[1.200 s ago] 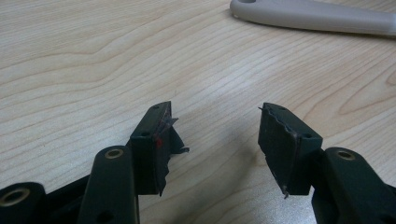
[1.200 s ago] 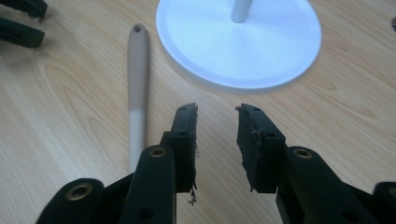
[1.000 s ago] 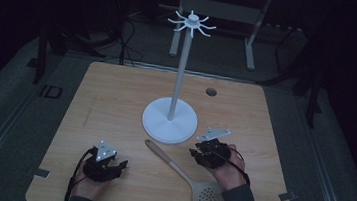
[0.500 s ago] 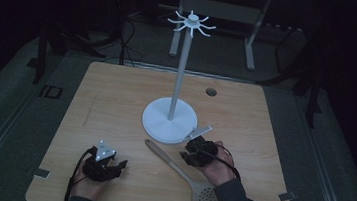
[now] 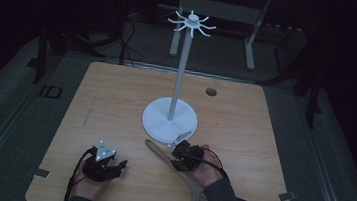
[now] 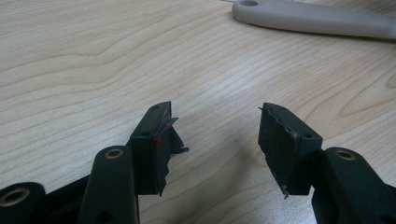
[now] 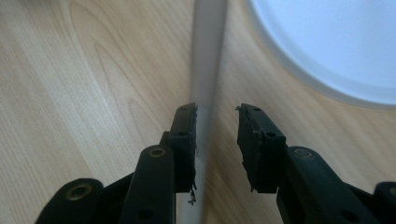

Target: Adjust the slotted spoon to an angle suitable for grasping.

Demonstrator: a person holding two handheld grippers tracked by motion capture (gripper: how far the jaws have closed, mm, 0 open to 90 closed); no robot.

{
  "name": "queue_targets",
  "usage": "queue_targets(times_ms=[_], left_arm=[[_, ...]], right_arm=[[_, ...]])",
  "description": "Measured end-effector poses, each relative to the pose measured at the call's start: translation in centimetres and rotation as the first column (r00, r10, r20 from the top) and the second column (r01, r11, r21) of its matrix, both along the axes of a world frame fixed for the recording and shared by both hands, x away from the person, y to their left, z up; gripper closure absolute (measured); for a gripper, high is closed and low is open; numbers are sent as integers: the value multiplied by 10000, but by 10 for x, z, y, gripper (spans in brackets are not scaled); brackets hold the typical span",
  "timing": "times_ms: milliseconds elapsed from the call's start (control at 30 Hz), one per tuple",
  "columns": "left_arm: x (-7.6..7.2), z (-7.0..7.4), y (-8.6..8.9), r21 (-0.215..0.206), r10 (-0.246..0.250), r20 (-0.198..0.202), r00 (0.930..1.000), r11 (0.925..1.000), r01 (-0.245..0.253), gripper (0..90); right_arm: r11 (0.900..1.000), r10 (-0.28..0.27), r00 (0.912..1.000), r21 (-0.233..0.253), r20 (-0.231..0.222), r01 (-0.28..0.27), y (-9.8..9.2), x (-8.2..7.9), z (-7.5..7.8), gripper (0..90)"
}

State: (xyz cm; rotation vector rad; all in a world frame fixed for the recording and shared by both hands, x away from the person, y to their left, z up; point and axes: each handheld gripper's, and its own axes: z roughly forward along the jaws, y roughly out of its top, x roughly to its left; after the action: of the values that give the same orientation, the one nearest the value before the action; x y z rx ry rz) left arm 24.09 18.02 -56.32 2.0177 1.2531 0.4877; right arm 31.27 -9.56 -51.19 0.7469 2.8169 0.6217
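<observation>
High view: wooden table (image 5: 116, 104), white hook stand (image 5: 177, 80) upright mid-table on its round base (image 5: 156, 121), ring of hooks at the top. A pale slotted spoon (image 5: 197, 193) lies diagonally on the near-right part of the table, handle end pointing toward the stand base, perforated head at the near edge.

My right gripper (image 5: 183, 156) sits over the spoon's handle, just in front of the base. In the right gripper view the right gripper (image 7: 217, 123) has its jaws partly apart, a narrow gap, with the handle (image 7: 205, 56) running up between them; the handle lies against the left-hand jaw and a gap remains to the other. Not clamped. White base rim (image 7: 327, 60) at upper right.

My left gripper (image 5: 104, 163) rests near the front-left, well apart from the spoon. Left gripper view: left gripper (image 6: 215, 135) jaws wide, bare wood between them, spoon handle end with its hole (image 6: 308, 18) farther off at the top.
</observation>
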Motion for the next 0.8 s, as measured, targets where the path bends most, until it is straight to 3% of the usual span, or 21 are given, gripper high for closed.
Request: queue_targets(times_ms=[300,533,800], left_arm=[[0,0,0,2,18,-4,10000,10000,-18,452],[0,0,0,13,25,-7,10000,10000,-25,452],[-1,1,1,-19,34,-3,10000,10000,-34,452]], right_arm=[[9989,-95,9987,-470,-491,72,9,2,-20,684],[9991,4,9975,-419,-703,-34,6,2,-24,741],[9987,-386,9988,-342,-310,375,-12,1,-19,752]])
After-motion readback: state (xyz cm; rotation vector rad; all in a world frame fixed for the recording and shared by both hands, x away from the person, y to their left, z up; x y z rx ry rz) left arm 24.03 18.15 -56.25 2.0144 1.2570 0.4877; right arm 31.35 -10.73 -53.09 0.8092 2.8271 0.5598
